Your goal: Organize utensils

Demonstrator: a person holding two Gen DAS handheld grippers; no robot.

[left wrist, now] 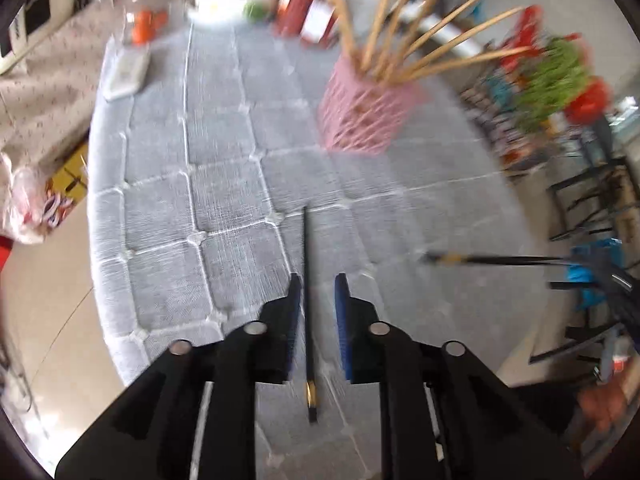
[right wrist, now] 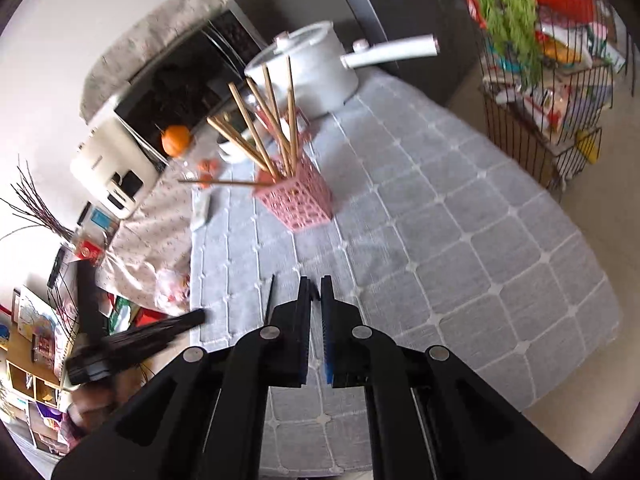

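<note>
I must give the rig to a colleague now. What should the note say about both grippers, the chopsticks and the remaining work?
Left gripper: open, its fingers on either side of a black chopstick that lies on the grey tablecloth; not yet closed on it.
Right gripper: shut on a second black chopstick, held in the air to the right.
Pink basket: stands farther back on the table and already holds the wooden chopsticks.
Done: the wooden ones are in.
Left: close on the lying chopstick, then probably put both black ones into the basket.
</note>
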